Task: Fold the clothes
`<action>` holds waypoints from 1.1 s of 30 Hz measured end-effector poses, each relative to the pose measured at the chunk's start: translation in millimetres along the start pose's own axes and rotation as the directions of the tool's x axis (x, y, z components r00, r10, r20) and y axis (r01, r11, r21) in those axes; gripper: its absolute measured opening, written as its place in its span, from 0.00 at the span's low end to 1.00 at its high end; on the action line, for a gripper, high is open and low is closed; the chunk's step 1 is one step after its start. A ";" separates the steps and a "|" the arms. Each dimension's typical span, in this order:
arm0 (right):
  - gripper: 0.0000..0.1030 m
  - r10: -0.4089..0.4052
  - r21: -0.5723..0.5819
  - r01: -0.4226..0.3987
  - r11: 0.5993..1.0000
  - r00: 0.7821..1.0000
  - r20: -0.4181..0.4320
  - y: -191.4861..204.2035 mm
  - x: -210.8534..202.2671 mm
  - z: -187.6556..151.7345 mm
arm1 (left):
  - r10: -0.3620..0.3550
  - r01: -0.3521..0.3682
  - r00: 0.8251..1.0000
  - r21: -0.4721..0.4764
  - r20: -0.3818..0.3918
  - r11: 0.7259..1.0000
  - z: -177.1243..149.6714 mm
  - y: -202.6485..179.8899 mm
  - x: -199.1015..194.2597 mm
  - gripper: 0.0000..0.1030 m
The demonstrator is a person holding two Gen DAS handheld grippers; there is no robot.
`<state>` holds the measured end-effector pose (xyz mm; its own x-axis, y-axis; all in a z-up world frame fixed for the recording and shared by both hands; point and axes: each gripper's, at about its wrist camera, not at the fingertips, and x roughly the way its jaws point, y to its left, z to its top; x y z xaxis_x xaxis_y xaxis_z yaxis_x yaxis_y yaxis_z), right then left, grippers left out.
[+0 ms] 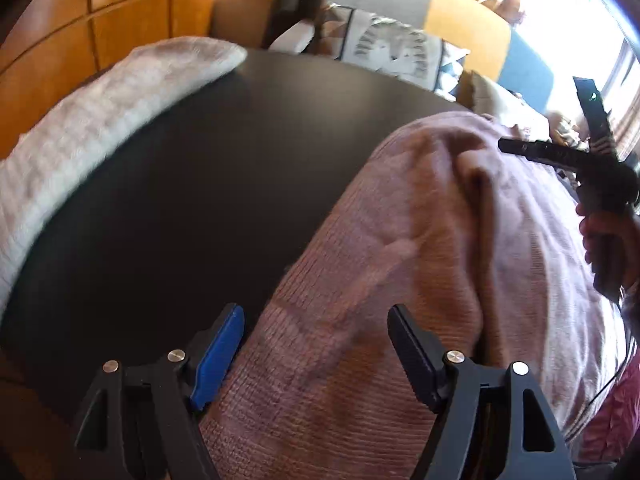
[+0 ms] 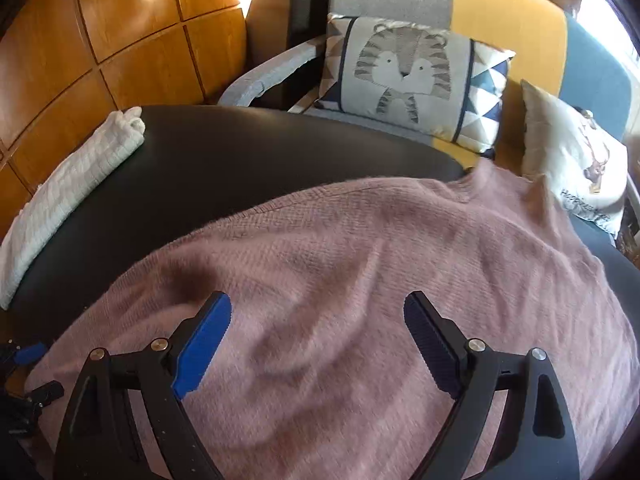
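Observation:
A pink knit sweater (image 1: 420, 240) (image 2: 360, 248) lies spread and rumpled over the right part of a black table (image 1: 200, 180) (image 2: 240, 152). My left gripper (image 1: 316, 310) hangs open over the sweater's left edge, with its blue pad above bare table and its black pad above the knit. My right gripper (image 2: 318, 296) stands open just above the middle of the sweater, gripping nothing. In the left wrist view the right gripper's body (image 1: 600, 160) shows at the far right, held by a hand (image 1: 608, 240). A blue pad of the left gripper (image 2: 28, 354) peeks in at the right wrist view's lower left.
A folded white textured cloth (image 1: 80, 120) (image 2: 72, 188) lies along the table's far left edge. Behind the table stands an armchair with a tiger cushion (image 2: 404, 76) and a second pale cushion (image 2: 572, 160). Wood panelling (image 2: 100, 40) lines the left.

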<state>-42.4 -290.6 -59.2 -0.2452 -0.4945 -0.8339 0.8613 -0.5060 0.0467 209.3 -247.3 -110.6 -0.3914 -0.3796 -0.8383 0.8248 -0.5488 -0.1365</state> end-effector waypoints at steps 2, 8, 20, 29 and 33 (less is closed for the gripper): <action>0.88 -0.010 -0.007 0.010 1.000 0.999 -0.034 6.1 17.7 3.6 | 0.055 -0.056 0.998 0.077 0.021 0.995 3.9 -0.5 6.9 0.73; 0.93 -0.077 -0.058 0.075 0.996 0.996 -0.035 14.1 43.0 16.8 | 0.162 -0.166 0.984 0.047 0.079 0.985 42.9 51.6 29.8 0.75; 0.97 -0.099 -0.021 0.098 0.995 0.995 -0.022 21.9 31.0 25.1 | 0.175 -0.177 0.983 0.034 0.054 0.984 89.5 79.1 37.7 0.74; 0.97 -0.019 -0.267 0.013 0.964 1.000 -0.018 100.3 15.6 -5.2 | 0.111 -0.113 0.991 0.024 0.070 0.993 88.3 50.8 28.4 0.74; 0.97 -0.019 -0.275 -0.003 0.961 0.997 -0.079 84.1 31.4 -26.7 | 0.133 -0.132 0.991 -0.014 0.023 0.991 75.5 55.3 39.2 0.74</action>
<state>34.3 -329.8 -96.2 -0.2257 -0.4273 -0.8755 0.9513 -0.2904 -0.1035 208.8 -348.8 -111.2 -0.2879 -0.4660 -0.8366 0.8750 -0.4831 -0.0320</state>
